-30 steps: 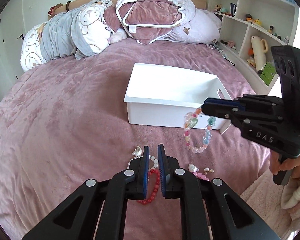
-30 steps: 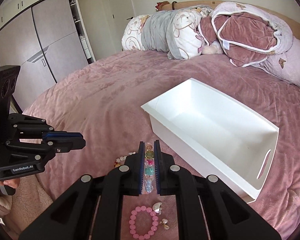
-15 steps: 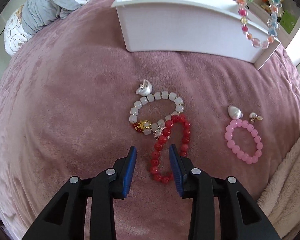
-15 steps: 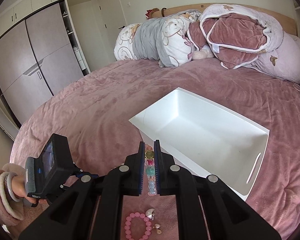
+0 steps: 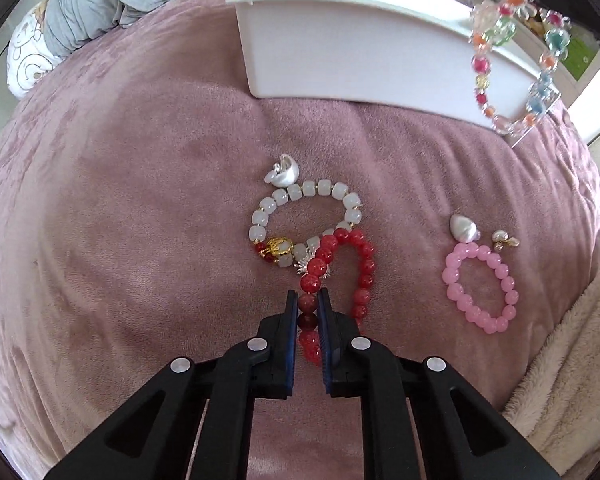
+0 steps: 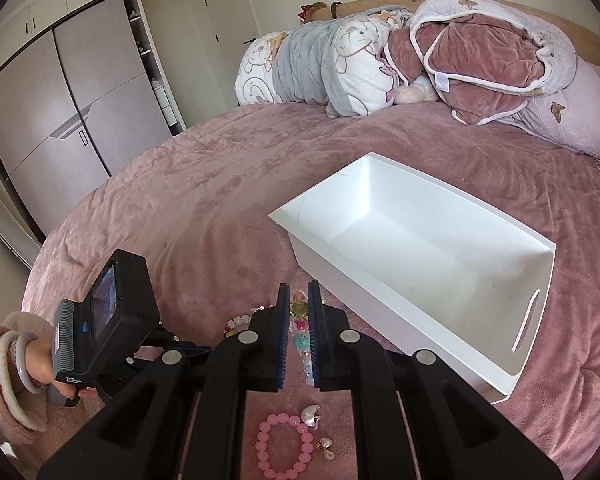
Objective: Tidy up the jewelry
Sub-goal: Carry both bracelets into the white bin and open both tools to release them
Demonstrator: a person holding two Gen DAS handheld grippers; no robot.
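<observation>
My left gripper is shut on the near side of a red bead bracelet that lies on the pink bedspread. A white bead bracelet with a gold charm touches it just beyond. A pink bead bracelet lies to the right; it also shows in the right wrist view. My right gripper is shut on a multicoloured bead bracelet, which hangs in the air in front of the white bin in the left wrist view. The bin is empty inside.
Small pearl-like pieces and an earring lie by the pink bracelet; a shell charm lies by the white one. Pillows and a folded duvet are at the head of the bed. A wardrobe stands left, shelves behind the bin.
My left gripper came down to the bedspread, opened, and closed on the red bracelet. My right gripper has kept hold of the multicoloured bracelet and shifted towards the bin.
</observation>
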